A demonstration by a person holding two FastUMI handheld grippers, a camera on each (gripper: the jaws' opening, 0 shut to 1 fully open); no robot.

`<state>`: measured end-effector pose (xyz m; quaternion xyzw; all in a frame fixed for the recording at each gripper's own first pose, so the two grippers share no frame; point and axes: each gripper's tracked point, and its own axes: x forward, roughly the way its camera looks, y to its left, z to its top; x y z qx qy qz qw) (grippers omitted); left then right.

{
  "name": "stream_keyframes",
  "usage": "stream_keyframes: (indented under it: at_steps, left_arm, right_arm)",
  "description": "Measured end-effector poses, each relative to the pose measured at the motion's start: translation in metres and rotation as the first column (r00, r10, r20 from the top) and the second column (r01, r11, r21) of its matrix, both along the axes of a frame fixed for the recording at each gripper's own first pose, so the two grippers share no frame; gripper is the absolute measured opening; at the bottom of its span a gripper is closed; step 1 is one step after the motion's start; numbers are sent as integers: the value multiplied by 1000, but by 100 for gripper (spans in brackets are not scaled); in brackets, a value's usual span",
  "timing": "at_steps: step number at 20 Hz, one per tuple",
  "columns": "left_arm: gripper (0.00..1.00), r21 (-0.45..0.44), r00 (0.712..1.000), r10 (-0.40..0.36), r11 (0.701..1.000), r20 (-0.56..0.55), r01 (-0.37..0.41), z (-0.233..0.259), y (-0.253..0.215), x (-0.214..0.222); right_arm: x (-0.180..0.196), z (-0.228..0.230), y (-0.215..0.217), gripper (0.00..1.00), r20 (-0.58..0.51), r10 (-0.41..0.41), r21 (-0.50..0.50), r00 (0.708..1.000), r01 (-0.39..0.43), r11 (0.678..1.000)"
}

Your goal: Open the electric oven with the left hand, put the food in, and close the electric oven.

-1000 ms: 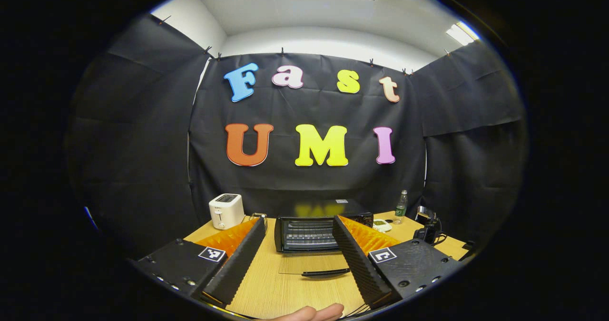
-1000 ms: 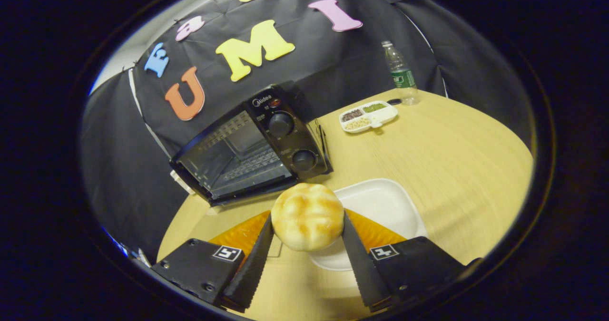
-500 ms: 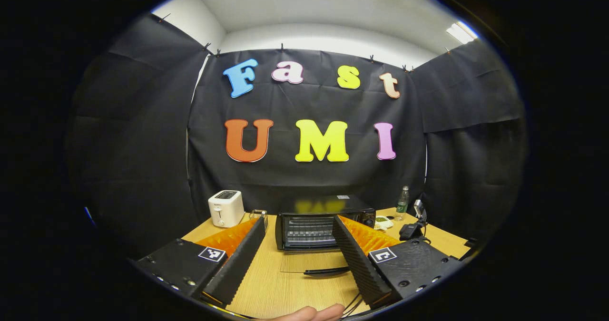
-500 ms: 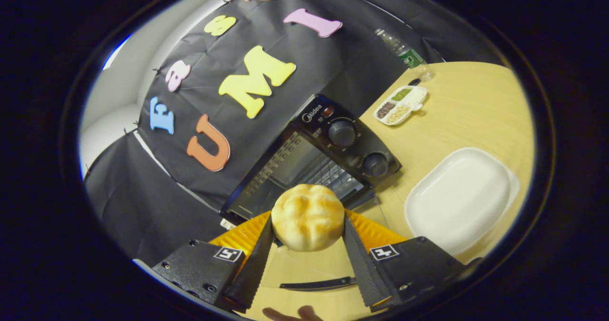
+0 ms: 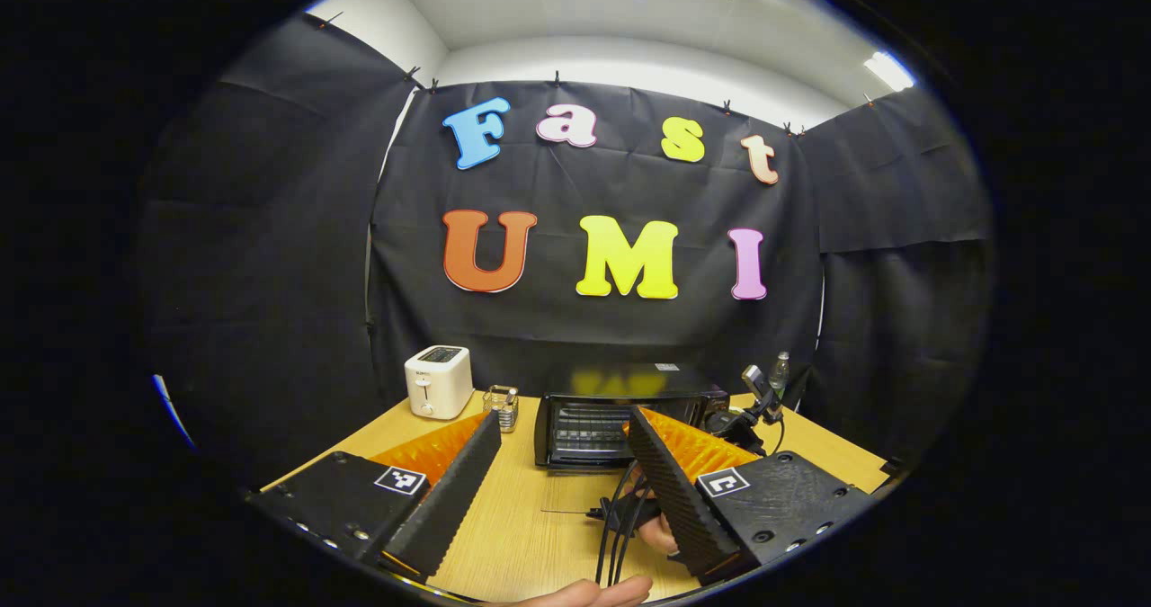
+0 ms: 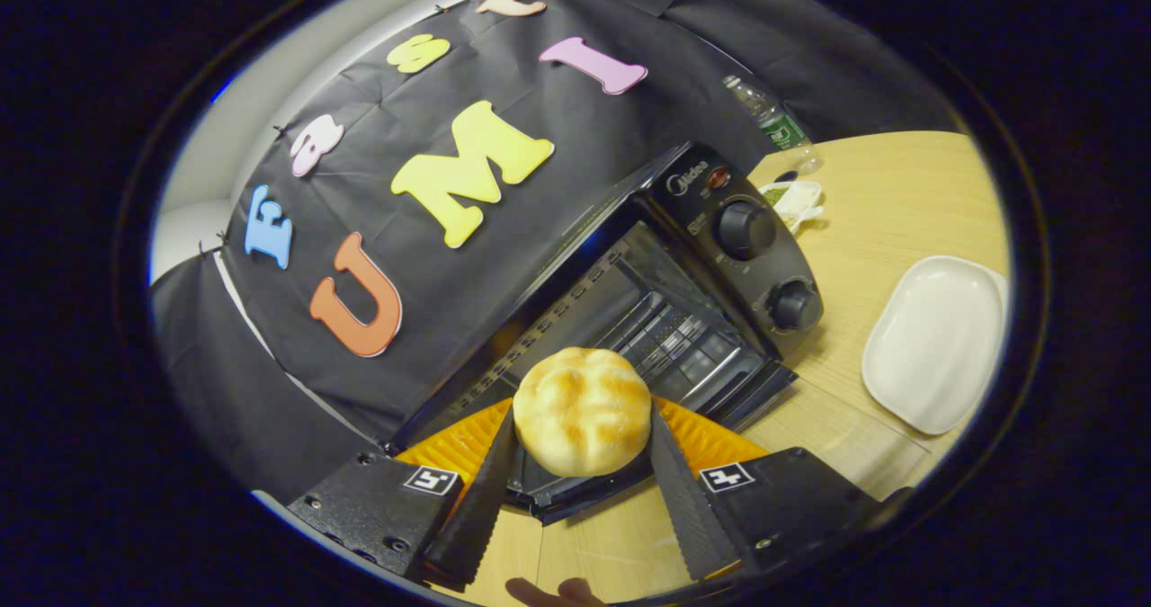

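Note:
The black electric oven (image 6: 683, 310) stands open, its glass door (image 6: 575, 492) folded down flat on the table. A round golden bun (image 6: 582, 400) is held in my right gripper (image 6: 582, 420), which is shut on it just above the door, in front of the oven's mouth. In the left gripper view the oven (image 5: 584, 418) sits farther off at the middle of the table. My left gripper (image 5: 562, 423) is open and holds nothing. A hand (image 5: 664, 533) with black cables shows beside its right finger.
A white plate (image 6: 935, 342) lies right of the oven, with a seasoning tray (image 6: 793, 200) and a water bottle (image 6: 769, 126) behind it. A white toaster (image 5: 438, 394) and a small glass jar (image 5: 501, 406) stand left of the oven on the wooden table (image 5: 530, 517).
My right gripper carried the bun off the plate, leftward and forward, up to the open oven. My left gripper drew back a little; a hand with cables came in by its right finger.

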<state>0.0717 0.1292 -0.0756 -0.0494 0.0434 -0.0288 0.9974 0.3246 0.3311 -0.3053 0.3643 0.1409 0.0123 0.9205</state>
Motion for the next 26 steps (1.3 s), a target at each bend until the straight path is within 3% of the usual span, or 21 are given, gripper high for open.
stream_keyframes:
  at_steps: [7, 19, 26]
  left_arm:
    - [94, -44, 1000, 23, 999, -15, -23, -6, 13, 3]
    - [94, -65, 998, 34, 997, -46, -37, -17, 21, 6]
    - [94, -43, 998, 42, 998, -53, -45, -20, 23, 4]
  right_arm:
    - [58, -18, 10, 81, 33, -1, -210, 999, 8, 978]
    - [98, -15, 12, 83, 83, 12, -299, 996, 13, 954]
    - [100, -13, 15, 91, 70, 70, -408, 995, -36, 912]
